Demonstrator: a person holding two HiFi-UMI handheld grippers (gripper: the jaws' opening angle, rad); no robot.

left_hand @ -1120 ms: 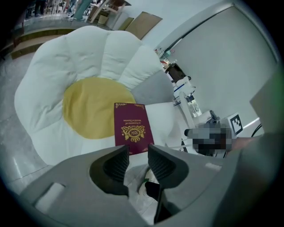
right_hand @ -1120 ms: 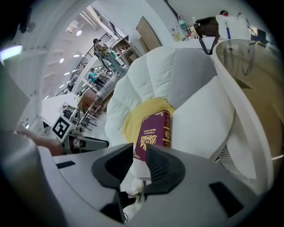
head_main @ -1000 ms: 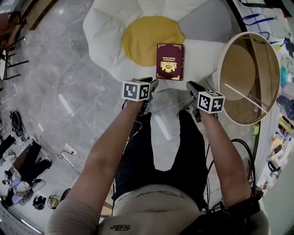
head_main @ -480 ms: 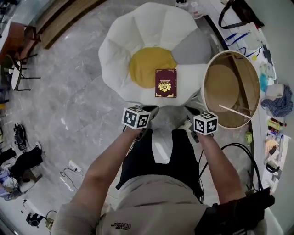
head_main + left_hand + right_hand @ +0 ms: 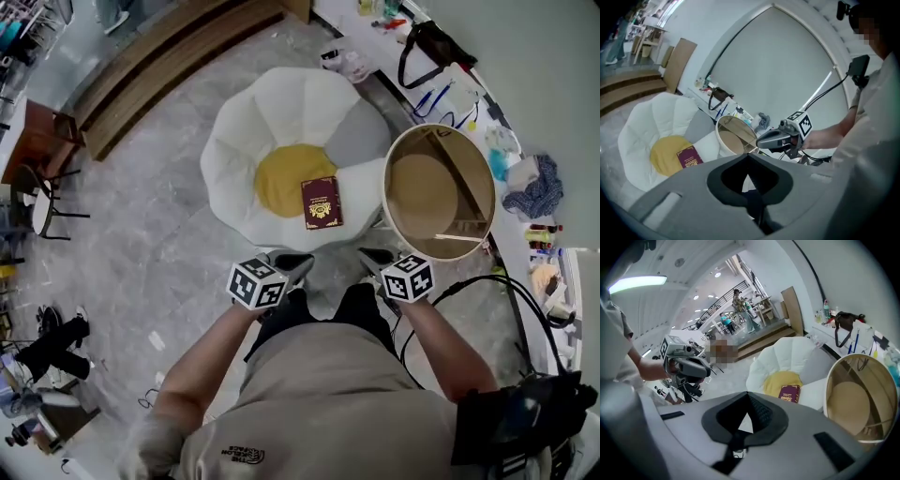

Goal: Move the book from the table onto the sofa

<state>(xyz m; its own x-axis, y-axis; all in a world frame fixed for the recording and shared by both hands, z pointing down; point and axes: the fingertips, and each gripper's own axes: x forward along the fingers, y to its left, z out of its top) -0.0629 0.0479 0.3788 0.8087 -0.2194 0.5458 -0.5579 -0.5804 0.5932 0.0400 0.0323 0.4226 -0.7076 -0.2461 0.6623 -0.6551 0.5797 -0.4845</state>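
Observation:
A dark red book [image 5: 322,203] with a gold emblem lies flat on the flower-shaped white sofa [image 5: 246,141], half on its yellow centre cushion [image 5: 279,178]. Both grippers hang well short of it, over the person's lap. My left gripper [image 5: 296,263] is shut and empty, and so is my right gripper [image 5: 371,255]. In the left gripper view the book [image 5: 689,157] lies far beyond the closed jaws [image 5: 748,159], with the right gripper [image 5: 776,137] to the side. The right gripper view shows the book [image 5: 789,393] past its closed jaws [image 5: 747,399].
A round table [image 5: 385,197] with a pale rim stands right of the sofa. Behind it a counter [image 5: 525,187] holds a bag, cloths and small items. Wooden steps [image 5: 159,66] run at the upper left. A chair [image 5: 47,183] stands at the left, cables [image 5: 497,291] at the right.
The person has stood up, so the sofa and book look smaller and farther. Both grippers have risen and drawn back from the sofa's edge. The book has stayed on the sofa.

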